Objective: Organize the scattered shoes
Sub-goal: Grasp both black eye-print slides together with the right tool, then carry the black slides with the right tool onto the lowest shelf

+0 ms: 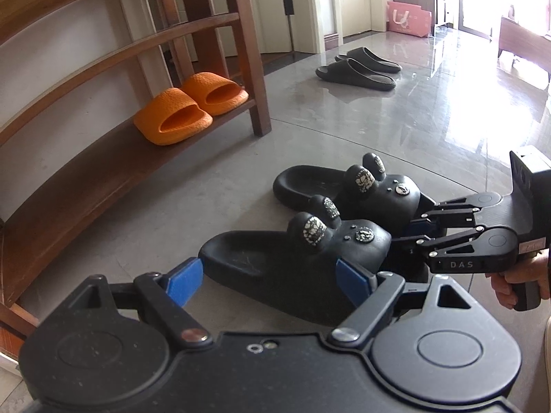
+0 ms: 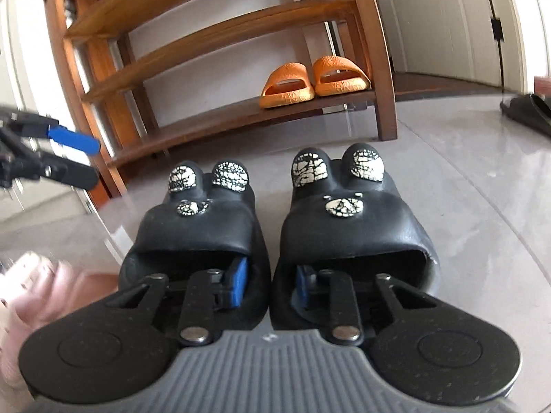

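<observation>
Two black slippers with speckled bear ears (image 2: 275,213) lie side by side, toes toward the wooden shoe rack (image 2: 206,127). My right gripper (image 2: 270,282) has one finger inside each slipper's opening, and its blue pads (image 2: 237,282) pinch the two inner walls together. In the left wrist view this gripper (image 1: 409,230) enters the pair (image 1: 327,227) from the right. My left gripper (image 1: 268,277) hangs open above the floor near the closer slipper's heel, holding nothing; in the right wrist view it (image 2: 82,158) stays off to the left, apart from the pair.
A pair of orange slippers (image 1: 189,110) sits at the right end of the rack's bottom shelf (image 1: 86,179). Two dark grey slippers (image 1: 358,69) lie on the glossy floor further out. A pink bag (image 1: 406,19) stands by the far wall. A person's hand (image 1: 516,275) holds the right gripper's handle.
</observation>
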The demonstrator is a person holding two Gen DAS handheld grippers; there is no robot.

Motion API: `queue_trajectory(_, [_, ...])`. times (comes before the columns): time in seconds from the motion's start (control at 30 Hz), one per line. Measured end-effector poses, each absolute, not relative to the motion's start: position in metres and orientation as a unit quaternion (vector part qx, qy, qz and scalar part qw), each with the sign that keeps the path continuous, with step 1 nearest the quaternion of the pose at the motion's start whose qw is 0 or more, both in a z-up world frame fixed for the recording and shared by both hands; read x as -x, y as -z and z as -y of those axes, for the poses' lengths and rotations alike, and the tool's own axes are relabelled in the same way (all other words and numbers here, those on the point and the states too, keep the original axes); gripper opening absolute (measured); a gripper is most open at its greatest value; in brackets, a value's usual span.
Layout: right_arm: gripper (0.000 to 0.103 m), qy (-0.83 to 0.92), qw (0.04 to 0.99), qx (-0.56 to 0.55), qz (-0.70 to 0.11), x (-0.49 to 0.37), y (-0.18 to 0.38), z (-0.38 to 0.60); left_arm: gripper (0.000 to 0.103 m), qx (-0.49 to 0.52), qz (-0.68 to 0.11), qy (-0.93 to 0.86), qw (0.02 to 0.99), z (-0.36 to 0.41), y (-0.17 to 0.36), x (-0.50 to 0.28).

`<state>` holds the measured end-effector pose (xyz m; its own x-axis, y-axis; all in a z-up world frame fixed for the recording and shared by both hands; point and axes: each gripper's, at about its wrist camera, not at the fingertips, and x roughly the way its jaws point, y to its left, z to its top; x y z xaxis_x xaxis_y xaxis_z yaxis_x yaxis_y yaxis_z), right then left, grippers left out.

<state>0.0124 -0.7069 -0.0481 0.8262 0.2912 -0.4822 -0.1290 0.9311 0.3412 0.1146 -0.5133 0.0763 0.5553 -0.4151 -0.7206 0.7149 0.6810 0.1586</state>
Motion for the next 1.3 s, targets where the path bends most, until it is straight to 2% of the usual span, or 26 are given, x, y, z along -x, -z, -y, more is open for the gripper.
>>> queue_trajectory(0.23, [0.032,-0.126,0.937,-0.202,-0.257,-0.02,0.034,0.713,0.085,-0.219,-0.327,0.318,0.863,0.507,-0.085,-0.115])
queue_trajectory(0.83, [0.033,-0.184,0.952,-0.144,-0.199,-0.065,-0.025,0.685,0.081,-0.172,-0.397,0.159,0.888,0.447,-0.08,-0.128])
queue_trajectory(1.3, [0.033,-0.203,0.964,-0.112,-0.129,-0.14,-0.1,0.634,0.082,-0.112,-0.338,0.111,0.928,0.411,-0.12,-0.162])
